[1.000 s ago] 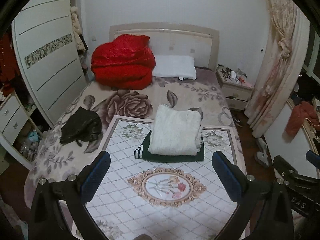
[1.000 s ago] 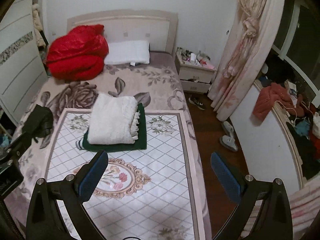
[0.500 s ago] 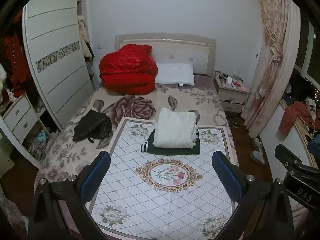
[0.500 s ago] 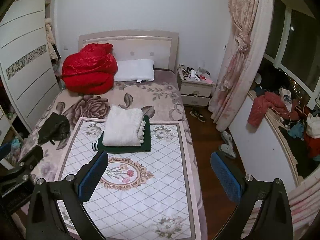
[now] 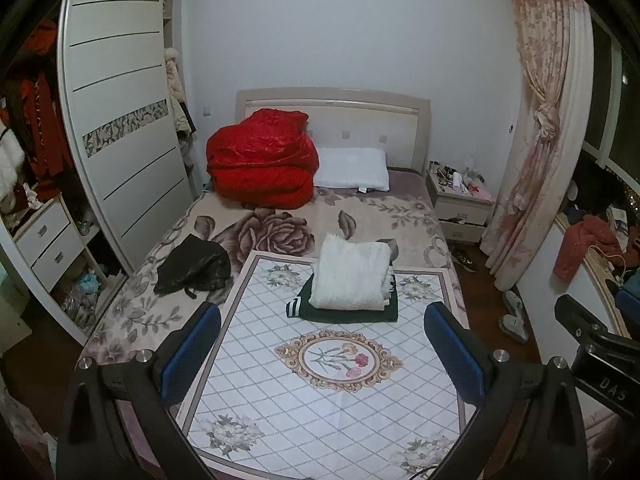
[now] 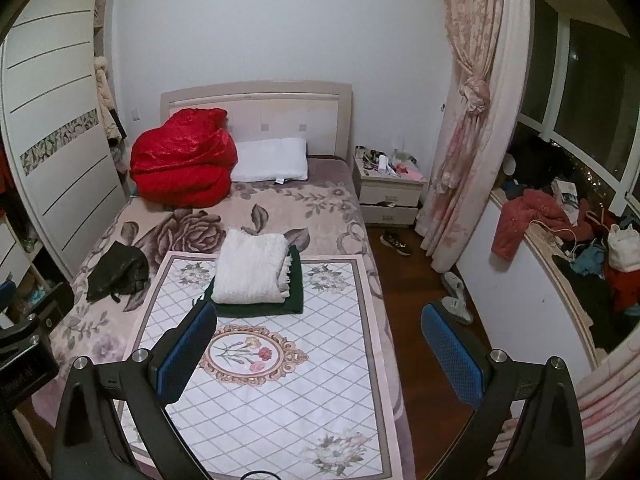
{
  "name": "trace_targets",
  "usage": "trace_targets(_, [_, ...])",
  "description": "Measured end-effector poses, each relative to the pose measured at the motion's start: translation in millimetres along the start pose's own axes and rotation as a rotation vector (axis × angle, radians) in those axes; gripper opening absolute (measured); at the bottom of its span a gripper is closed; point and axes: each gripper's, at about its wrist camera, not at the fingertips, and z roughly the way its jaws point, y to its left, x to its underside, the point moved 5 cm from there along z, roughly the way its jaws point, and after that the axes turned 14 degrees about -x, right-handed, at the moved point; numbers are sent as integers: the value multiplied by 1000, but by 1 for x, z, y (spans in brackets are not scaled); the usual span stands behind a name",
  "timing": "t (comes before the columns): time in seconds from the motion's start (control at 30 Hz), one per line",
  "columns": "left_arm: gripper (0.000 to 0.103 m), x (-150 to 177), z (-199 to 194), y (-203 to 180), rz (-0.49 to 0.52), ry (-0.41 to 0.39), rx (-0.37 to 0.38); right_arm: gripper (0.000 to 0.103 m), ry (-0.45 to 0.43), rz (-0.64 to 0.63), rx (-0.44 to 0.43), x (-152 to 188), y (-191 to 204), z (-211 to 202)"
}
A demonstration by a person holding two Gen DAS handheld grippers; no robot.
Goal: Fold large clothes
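A folded white knit garment (image 5: 352,276) lies on top of a folded dark green garment (image 5: 344,312) on the white diamond-patterned mat (image 5: 320,392) on the bed. The stack also shows in the right wrist view, white garment (image 6: 252,268) on green garment (image 6: 256,308). A crumpled black garment (image 5: 194,266) lies on the floral bedspread to the left; the right wrist view shows it too (image 6: 118,272). My left gripper (image 5: 322,346) is open and empty, held well back above the bed's foot. My right gripper (image 6: 320,344) is open and empty, over the bed's right edge.
A red quilt (image 5: 262,164) and white pillow (image 5: 352,170) sit at the headboard. A wardrobe (image 5: 120,140) stands left of the bed. A nightstand (image 6: 390,188), curtain (image 6: 468,120), shoes (image 6: 454,298) on the wood floor and a cluttered windowsill (image 6: 580,248) are on the right.
Both grippers have pulled back and up from the bed, so the folded stack looks smaller and more of the room shows. Both stay open and empty.
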Motion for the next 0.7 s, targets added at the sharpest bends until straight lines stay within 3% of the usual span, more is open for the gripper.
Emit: trace_targets(0.7, [103,-4,-19,0,9,5,-38,103,-4,-27,-27,-6,6,-16])
